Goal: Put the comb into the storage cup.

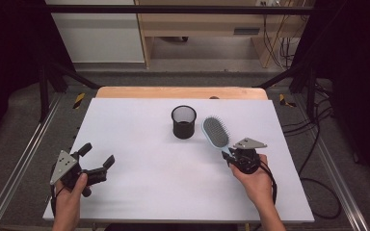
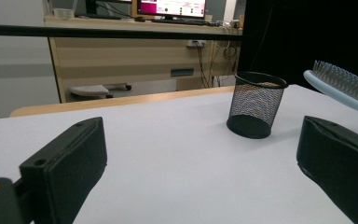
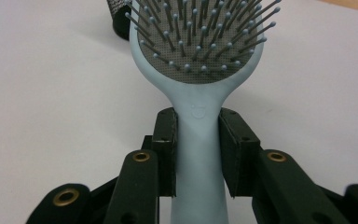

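Pale blue hairbrush (image 3: pixel 200 93), grey bristle pad, handle clamped in right gripper (image 3: pixel 198 154); left gripper (image 1: pixel 96 159) jaws apart, empty.

The high view looks down from above the near table (image 1: pixel 139 192) edge. The left gripper view sits low, facing the mesh cup (image 2: pixel 255 103); the right gripper view crowds the hairbrush (image 3: pixel 200 70), seen in all three.

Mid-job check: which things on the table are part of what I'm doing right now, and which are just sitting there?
In the job:
- hairbrush, handle clamped in the right gripper
- mesh cup, the brush head beside it

Just there:
- left gripper, open, holding nothing
- white table top
- desk with monitors beyond the table
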